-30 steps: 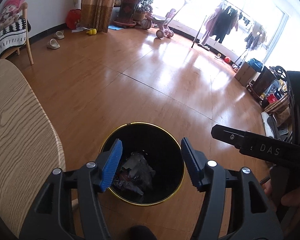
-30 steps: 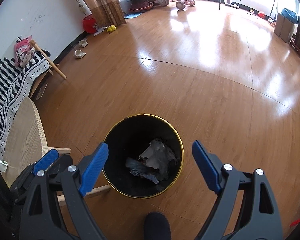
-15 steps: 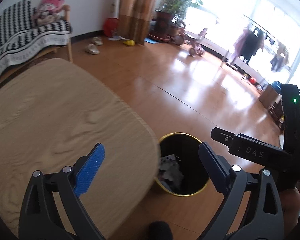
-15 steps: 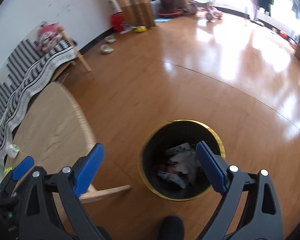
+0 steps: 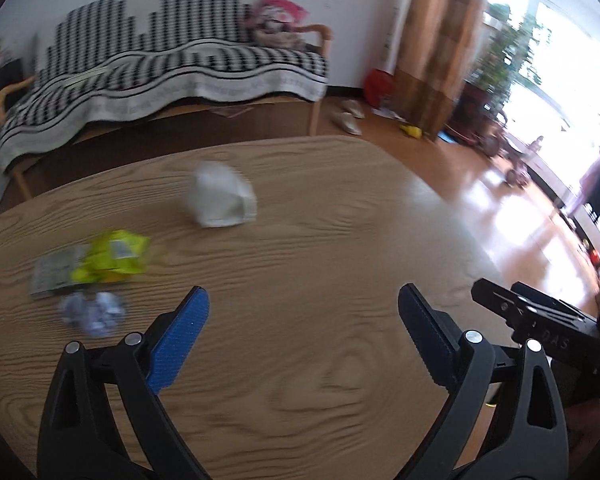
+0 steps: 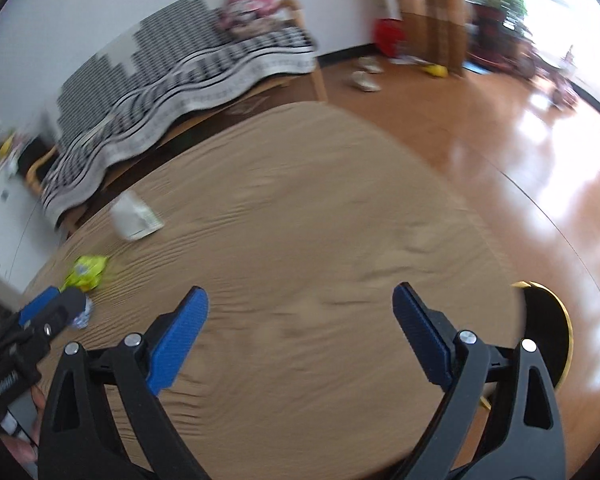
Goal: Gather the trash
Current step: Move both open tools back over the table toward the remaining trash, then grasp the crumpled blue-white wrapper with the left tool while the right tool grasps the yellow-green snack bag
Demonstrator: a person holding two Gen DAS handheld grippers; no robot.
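matt wood-grain table (image 5: 340, 240), glossy wooden floor (image 6: 520, 140), crumpled white paper (image 5: 222, 200).

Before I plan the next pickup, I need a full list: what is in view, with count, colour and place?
Table: one, light wood, under both grippers.
White wad: one, far side of table.
Yellow wrapper: one, table's left part.
Bluish wad: one, near the wrapper.
Bin: one, black with gold rim, on floor beyond table's right edge.
Sofa: one, black-and-white cover, by wall.
Slippers: two, pale, on floor.
Left gripper: blue pads, open, empty.
Right gripper: blue pads, open, empty.
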